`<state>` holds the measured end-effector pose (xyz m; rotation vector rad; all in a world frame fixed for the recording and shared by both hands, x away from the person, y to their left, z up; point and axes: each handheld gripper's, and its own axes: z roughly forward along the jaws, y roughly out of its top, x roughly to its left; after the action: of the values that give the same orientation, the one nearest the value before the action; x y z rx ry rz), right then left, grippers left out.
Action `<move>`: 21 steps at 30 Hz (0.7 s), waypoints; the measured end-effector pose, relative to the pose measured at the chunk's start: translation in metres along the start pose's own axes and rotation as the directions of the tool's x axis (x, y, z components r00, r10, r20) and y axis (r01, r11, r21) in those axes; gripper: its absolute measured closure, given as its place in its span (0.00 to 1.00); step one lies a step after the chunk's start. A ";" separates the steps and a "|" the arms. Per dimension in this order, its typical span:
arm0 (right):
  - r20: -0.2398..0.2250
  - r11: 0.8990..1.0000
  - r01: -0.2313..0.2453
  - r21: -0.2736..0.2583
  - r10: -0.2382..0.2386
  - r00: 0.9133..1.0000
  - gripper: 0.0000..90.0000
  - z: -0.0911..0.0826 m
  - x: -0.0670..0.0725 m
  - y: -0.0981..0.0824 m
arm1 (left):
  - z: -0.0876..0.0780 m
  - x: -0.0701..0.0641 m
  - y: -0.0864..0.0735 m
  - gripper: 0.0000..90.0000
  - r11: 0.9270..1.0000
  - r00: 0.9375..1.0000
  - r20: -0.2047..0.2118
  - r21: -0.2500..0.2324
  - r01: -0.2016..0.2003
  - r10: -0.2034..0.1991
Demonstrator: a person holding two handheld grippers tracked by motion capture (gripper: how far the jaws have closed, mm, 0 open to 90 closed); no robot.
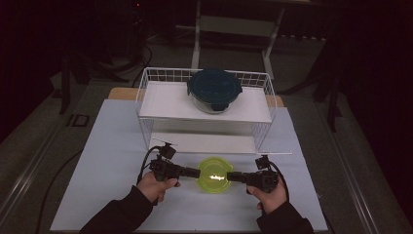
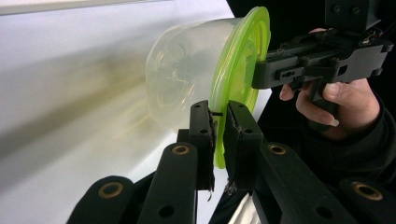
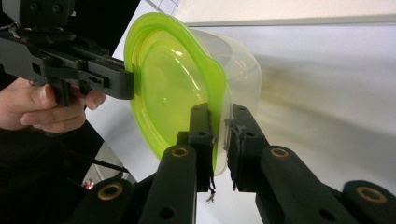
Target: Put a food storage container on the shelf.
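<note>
A clear plastic container with a lime green lid [image 1: 214, 175] hangs between my two grippers, a little above the pale table top. My left gripper [image 1: 197, 172] is shut on the lid's left rim and my right gripper [image 1: 230, 176] on its right rim. The left gripper view has my left gripper [image 2: 218, 112] pinching the green rim [image 2: 243, 56], with the right gripper [image 2: 261, 77] on the far side. In the right gripper view my right gripper [image 3: 220, 116] clamps the rim of the container [image 3: 168, 88], and the left gripper [image 3: 126, 86] holds the opposite edge.
A white wire rack [image 1: 146, 97] with two shelves stands behind the container. On its upper shelf sits a glass container with a dark teal lid [image 1: 214, 89]. The pale table cover [image 1: 112, 146] stretches to either side, and a dark floor surrounds the table.
</note>
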<state>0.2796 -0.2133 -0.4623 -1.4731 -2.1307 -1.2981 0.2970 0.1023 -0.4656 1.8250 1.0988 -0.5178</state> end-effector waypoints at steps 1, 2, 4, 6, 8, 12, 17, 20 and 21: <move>-0.001 1.000 0.001 -0.005 -0.001 1.000 0.90 -0.001 0.001 0.001 | -0.001 -0.002 0.001 0.90 1.000 1.000 0.001 0.002 -0.002 0.002; 0.000 1.000 0.006 -0.005 -0.006 1.000 0.90 -0.003 0.003 0.001 | -0.002 -0.004 0.002 0.90 1.000 1.000 0.000 0.005 -0.010 0.010; -0.003 1.000 0.017 -0.010 -0.017 1.000 0.90 -0.006 0.005 0.003 | -0.005 -0.008 0.004 0.91 1.000 1.000 0.000 0.001 -0.016 0.016; -0.003 1.000 0.023 -0.015 -0.023 1.000 0.90 -0.009 0.009 0.005 | -0.009 -0.012 0.006 0.91 1.000 1.000 -0.001 -0.005 -0.022 0.022; -0.003 0.999 0.028 -0.022 -0.028 1.000 0.90 -0.012 0.012 0.008 | -0.012 -0.016 0.008 0.91 0.999 1.000 0.000 -0.011 -0.030 0.030; 0.002 0.998 0.051 -0.028 -0.051 0.999 0.90 -0.016 0.019 0.014 | -0.018 -0.022 0.012 0.91 0.999 0.999 0.004 -0.026 -0.036 0.036; 0.000 0.997 0.069 -0.042 -0.069 0.998 0.90 -0.022 0.027 0.023 | -0.028 -0.030 0.021 0.91 0.998 0.999 0.013 -0.050 -0.048 0.049; -0.003 0.995 0.085 -0.054 -0.085 0.996 0.90 -0.029 0.034 0.033 | -0.033 -0.035 0.028 0.91 0.996 0.998 0.011 -0.060 -0.060 0.061; -0.004 0.995 0.084 -0.057 -0.084 0.996 0.90 -0.030 0.036 0.036 | -0.036 -0.037 0.031 0.91 0.996 0.998 0.014 -0.066 -0.061 0.062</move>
<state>0.2852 -0.2106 -0.4032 -1.4123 -2.1907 -1.4009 0.3006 0.1099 -0.4063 1.7884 1.0336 -0.4540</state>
